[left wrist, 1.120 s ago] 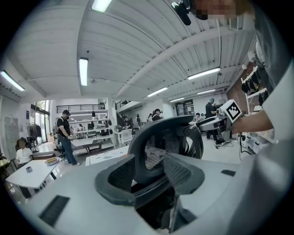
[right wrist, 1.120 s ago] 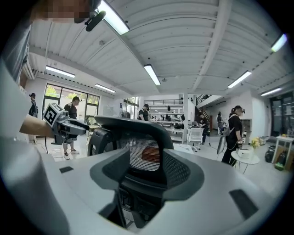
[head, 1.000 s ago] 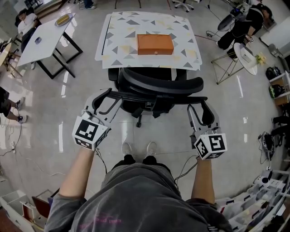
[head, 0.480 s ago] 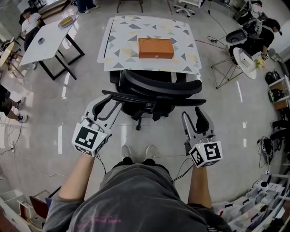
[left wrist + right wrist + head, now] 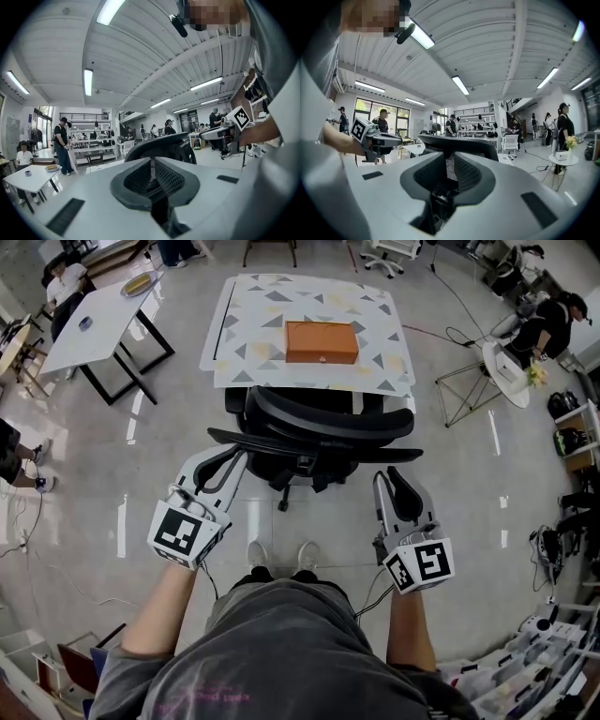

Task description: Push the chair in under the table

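Lining up the push: left gripper (image 5: 234, 457) just closed shut, right gripper (image 5: 387, 476) closing to a slit, both empty — next butt the chair (image 5: 319, 413) back, shove it far under the tabletop (image 5: 253, 324).

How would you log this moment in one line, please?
chair: at table edge | left gripper: jaws just closed, empty, near chair | right gripper: jaws closing, empty, apart from chair
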Demonstrator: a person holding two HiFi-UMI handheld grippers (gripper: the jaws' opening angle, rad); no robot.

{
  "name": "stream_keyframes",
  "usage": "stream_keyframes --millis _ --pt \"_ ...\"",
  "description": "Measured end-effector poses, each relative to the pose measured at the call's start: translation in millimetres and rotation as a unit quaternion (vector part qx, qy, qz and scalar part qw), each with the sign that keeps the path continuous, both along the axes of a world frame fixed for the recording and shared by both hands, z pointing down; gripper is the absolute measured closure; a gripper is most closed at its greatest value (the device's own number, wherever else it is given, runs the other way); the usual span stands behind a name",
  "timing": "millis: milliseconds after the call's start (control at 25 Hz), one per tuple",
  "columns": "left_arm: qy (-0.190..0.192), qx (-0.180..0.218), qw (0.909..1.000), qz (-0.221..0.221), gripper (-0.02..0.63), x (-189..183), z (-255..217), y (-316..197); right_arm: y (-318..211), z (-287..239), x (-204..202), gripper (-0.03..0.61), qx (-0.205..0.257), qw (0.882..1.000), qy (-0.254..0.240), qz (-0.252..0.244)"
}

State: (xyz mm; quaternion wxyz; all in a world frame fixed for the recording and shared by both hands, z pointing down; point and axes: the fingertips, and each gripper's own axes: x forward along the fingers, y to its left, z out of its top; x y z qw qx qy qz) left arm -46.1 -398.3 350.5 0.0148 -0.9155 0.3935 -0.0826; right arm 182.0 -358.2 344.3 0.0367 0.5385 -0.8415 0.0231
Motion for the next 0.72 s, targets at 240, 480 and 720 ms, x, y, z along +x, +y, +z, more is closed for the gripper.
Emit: stream_keyframes --millis 240,480,720 --pt "0.005 -0.001 1.0000 0.008 0.607 9.2 -2.1 1.6 -0.1 -0.7 -5.7 0.536 0.001 1.000 0.000 -0.014" --pt "0.007 -0.006 0.9999 0.011 0.612 17.1 -3.3 0.5 -2.1 -3.0 -9.3 0.549 0.002 1.000 -0.005 -0.025" --pt "0.015 -0.009 0.9995 0.027 0.612 25.9 -5.1 1.2 -5.5 -5.0 -13.1 0.560 0.002 0.999 -0.009 -0.037"
